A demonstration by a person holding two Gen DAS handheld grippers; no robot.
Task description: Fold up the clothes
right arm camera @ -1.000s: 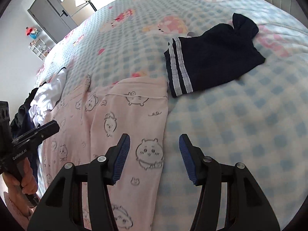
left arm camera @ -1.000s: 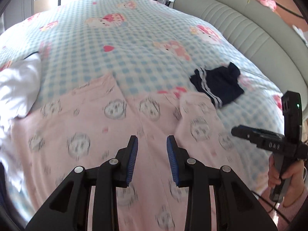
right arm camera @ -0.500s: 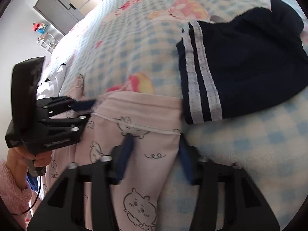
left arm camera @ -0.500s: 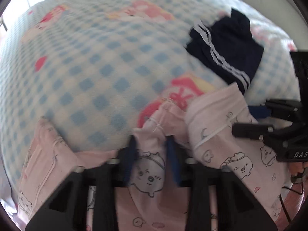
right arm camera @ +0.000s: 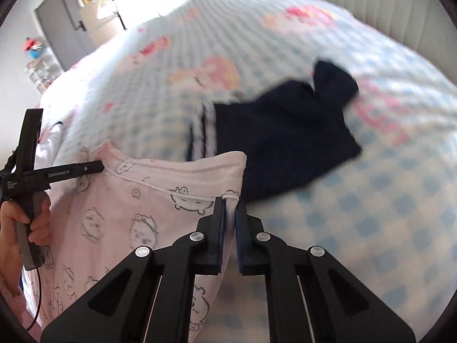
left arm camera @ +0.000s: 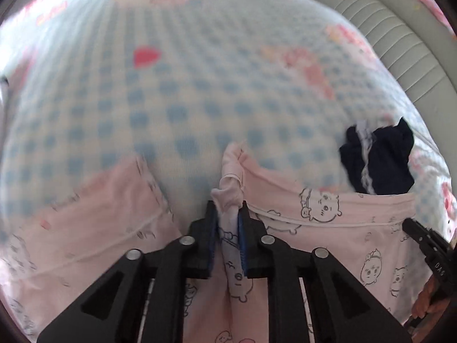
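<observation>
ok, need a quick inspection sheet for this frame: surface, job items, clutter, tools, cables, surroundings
Surface: bed with blue checked cartoon-print cover, soft and rumpled.
Job's things: pink printed pyjama garment, its hem edge raised and stretched between both tools; folded navy garment with white stripes lying just beyond it.
Clutter: white cloth at the left edge of the bed.
Tools: left tool closing, a bunched corner of the pink fabric between its pads; right tool shut on the other hem corner.
Cables: one dark cord hanging from the left tool's handle.
Surroundings: grey padded headboard; grey door and small shelf by the wall.
</observation>
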